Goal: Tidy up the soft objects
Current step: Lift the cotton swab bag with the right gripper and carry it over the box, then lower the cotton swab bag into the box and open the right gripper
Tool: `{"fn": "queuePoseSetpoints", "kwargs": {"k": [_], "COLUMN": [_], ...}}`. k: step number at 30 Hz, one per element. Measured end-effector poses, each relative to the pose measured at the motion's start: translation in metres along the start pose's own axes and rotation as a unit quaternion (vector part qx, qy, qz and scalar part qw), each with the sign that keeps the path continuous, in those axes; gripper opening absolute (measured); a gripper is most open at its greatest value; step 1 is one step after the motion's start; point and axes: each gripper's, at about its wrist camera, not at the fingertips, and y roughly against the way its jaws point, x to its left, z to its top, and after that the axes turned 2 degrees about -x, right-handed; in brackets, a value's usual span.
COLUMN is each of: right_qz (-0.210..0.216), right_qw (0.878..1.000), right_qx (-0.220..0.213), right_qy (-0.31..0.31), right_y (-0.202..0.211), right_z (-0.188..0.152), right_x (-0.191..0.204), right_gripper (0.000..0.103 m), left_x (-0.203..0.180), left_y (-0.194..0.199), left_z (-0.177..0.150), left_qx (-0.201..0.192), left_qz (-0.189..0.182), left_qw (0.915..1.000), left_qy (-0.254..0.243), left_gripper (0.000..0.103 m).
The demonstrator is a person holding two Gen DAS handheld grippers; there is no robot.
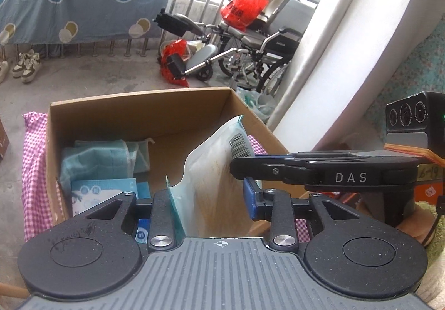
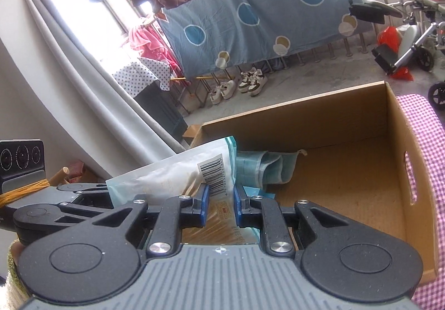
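Right wrist: both tools pinch packet above box.

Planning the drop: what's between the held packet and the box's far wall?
Right wrist view: a folded teal cloth beside the packet, then bare box floor.

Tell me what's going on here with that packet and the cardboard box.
A person is holding a white and teal packet with two handheld grippers, one in each hand. The left gripper has one end of it and the right gripper is clamped near the barcode end. The packet is held up over the open cardboard box, which sits on a pink checked cloth. Inside the box there is already a folded teal cloth and a smaller blue and white pack.
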Motion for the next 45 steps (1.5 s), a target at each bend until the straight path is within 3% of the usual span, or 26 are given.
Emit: {"fn": "queuePoseSetpoints", "kwargs": {"k": [9, 13, 16, 18, 20, 25, 30, 32, 36, 45], "right_qz": [-0.050, -0.086, -0.120, -0.138, -0.149, -0.153, -0.100, -0.077, -0.038, -0.028], "right_qw": [0.993, 0.988, 0.985, 0.982, 0.980, 0.980, 0.981, 0.978, 0.973, 0.952], "right_qx": [0.098, 0.118, 0.123, 0.125, 0.129, 0.126, 0.165, 0.192, 0.227, 0.306], "right_qy": [-0.041, -0.044, -0.029, -0.024, -0.030, -0.027, 0.002, 0.010, 0.012, 0.021], "right_y": [-0.085, -0.109, -0.122, -0.129, -0.132, -0.127, -0.119, -0.121, -0.133, -0.204], "right_z": [0.040, 0.044, 0.043, 0.042, 0.041, 0.045, 0.043, 0.039, 0.034, 0.015], "right_x": [-0.078, -0.104, -0.110, -0.113, -0.114, -0.111, -0.079, -0.062, -0.034, 0.002], "right_gripper": [0.020, 0.020, 0.020, 0.020, 0.020, 0.021, 0.022, 0.026, 0.048, 0.048], "left_x": [0.045, 0.060, 0.069, 0.075, 0.079, 0.076, 0.062, 0.059, 0.059, 0.081], "left_y": [-0.102, -0.141, -0.161, -0.168, -0.168, -0.136, -0.072, -0.042, 0.017, 0.081], "left_z": [0.036, 0.049, 0.056, 0.060, 0.061, 0.065, 0.068, 0.064, 0.038, -0.043], "left_qx": [0.101, 0.129, 0.128, 0.126, 0.120, 0.095, 0.047, 0.026, -0.016, -0.068], "left_qz": [-0.007, 0.007, 0.022, 0.038, 0.052, 0.065, 0.087, 0.093, 0.106, 0.122], "left_qw": [0.9921, 0.9888, 0.9886, 0.9875, 0.9867, 0.9888, 0.9927, 0.9931, 0.9915, 0.9812], "left_qy": [0.074, 0.075, 0.077, 0.086, 0.097, 0.095, 0.069, 0.066, 0.074, 0.133], "left_gripper": [0.032, 0.032, 0.045, 0.060, 0.064, 0.078, 0.101, 0.102, 0.103, 0.103]}}
